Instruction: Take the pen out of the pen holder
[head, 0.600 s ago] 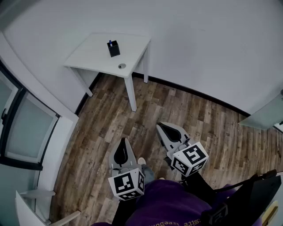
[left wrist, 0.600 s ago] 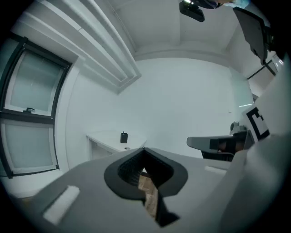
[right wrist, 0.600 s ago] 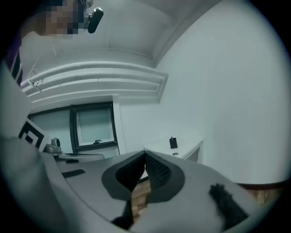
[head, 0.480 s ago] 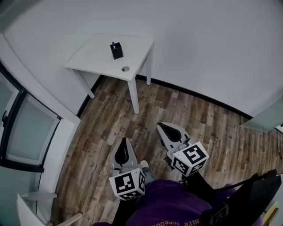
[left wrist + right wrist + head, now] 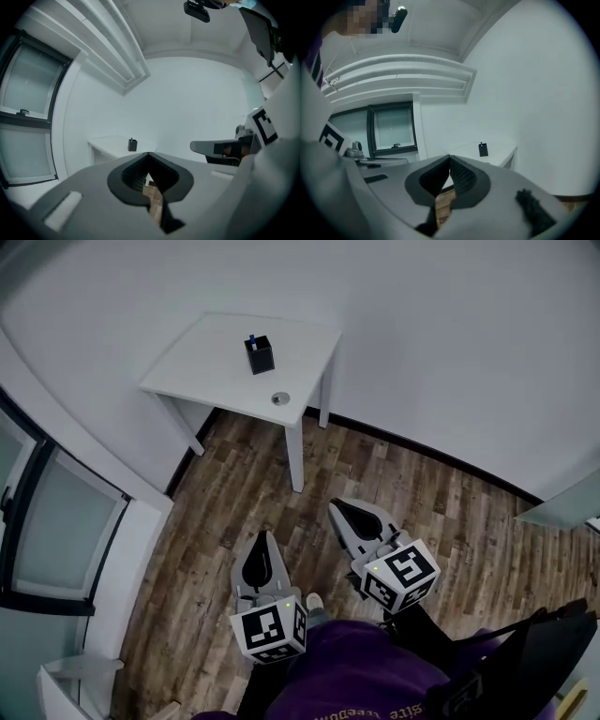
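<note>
A small black pen holder stands on a white table in the corner of the room, with the blue tip of a pen poking out of it. Both grippers are far from the table, held over the wooden floor close to the person. The left gripper and the right gripper both have their jaws closed tip to tip with nothing between them. From the left gripper, the holder shows small and far ahead. It is just as distant from the right gripper, where the holder sits right of centre.
A small round thing lies near the table's front corner. Dark-framed windows line the left wall, and a white wall runs behind the table. A wooden plank floor lies between the person and the table. A black object sits at the lower right.
In the head view the table and pen holder have shifted right and slightly down. Both grippers keep the same place in that view, jaws still closed.
</note>
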`<state>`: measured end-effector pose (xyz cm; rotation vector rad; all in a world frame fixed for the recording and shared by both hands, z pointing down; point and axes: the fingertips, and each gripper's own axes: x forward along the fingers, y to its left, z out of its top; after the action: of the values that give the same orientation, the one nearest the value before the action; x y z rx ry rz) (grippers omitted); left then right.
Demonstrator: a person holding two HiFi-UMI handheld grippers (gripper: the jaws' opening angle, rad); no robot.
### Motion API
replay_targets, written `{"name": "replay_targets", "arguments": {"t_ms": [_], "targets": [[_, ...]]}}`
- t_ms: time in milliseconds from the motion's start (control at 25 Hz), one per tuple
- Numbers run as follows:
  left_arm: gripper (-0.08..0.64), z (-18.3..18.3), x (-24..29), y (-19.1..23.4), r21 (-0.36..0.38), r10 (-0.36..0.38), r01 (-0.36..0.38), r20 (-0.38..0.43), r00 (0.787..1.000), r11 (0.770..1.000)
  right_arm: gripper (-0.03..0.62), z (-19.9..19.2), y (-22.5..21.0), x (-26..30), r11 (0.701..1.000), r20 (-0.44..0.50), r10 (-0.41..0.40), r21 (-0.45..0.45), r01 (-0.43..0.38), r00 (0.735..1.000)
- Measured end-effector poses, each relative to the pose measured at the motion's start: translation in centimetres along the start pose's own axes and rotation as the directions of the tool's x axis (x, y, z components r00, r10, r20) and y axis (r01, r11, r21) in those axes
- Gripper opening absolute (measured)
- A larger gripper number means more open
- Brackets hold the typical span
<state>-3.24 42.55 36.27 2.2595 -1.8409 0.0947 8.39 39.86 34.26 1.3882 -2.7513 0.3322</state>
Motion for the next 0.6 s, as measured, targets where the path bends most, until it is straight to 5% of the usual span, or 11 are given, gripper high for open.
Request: {"name": "replay_targets", "arguments": {"t_ms": [600], "targets": [[0.008, -0.8, 7.1, 1.6, -0.028, -0.008, 0.007, -0.053, 0.999, 1.0, 0.011, -0.8, -4.7, 6.5, 0.999, -0.044, -0.023, 0.04, 0.025, 0.999]]}}
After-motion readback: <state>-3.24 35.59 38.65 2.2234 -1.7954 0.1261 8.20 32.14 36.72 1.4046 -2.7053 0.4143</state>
